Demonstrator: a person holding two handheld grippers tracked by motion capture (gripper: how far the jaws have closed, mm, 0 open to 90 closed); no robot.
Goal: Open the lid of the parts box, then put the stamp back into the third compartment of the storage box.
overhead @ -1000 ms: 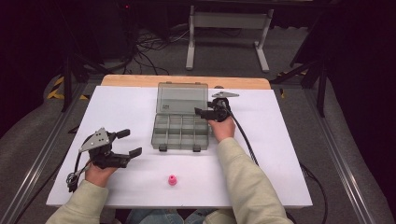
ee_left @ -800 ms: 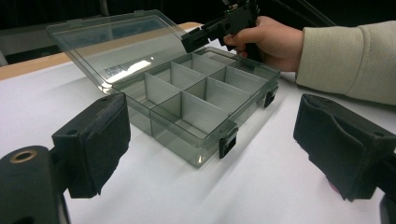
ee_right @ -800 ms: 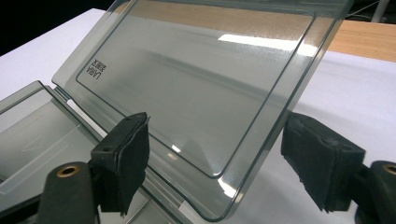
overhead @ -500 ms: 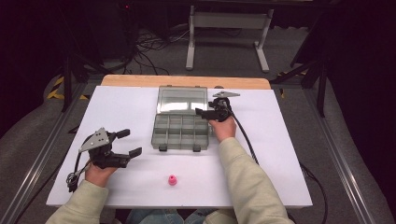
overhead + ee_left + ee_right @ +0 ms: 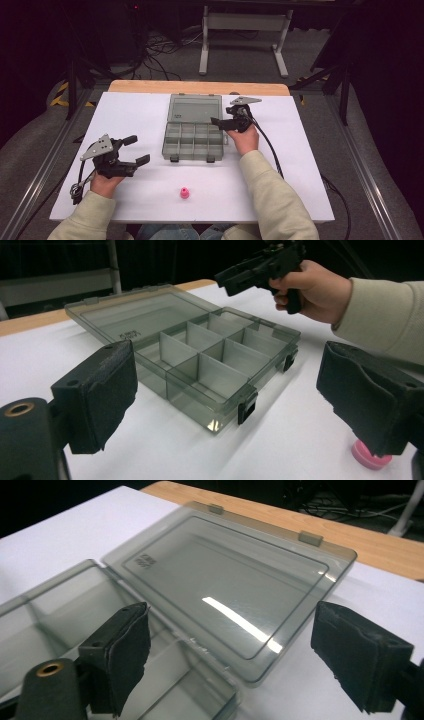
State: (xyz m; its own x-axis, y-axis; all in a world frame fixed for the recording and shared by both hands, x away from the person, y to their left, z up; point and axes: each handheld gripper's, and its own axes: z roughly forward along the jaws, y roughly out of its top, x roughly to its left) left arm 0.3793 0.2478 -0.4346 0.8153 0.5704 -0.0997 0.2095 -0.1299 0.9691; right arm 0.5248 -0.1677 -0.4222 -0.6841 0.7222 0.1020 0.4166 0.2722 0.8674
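R tool (image 5: 220, 123) sits at the right edge of the compartment box (image 5: 192, 141), jaws apart and just been opening, nothing between them. Lid (image 5: 235, 587) lies flat open beyond its tips, tray part below and to its left in the right gripper view. Reads as lid-opening step done, R tool clear of it.

L tool (image 5: 139, 150) wide open, empty, parked on the bench (image 5: 300, 165) well apart from box. Pink cap (image 5: 184, 192) lies on bench to its right, near my side; in the left gripper view it's half behind the right pad.

Next, my guess: L tool swings to pink cap, pinches it, carries to a compartment. Needs low approach; cap is small.

Hard to tell: compartments look empty, but smoky plastic hides detail. Can't make out cap's shape properly.
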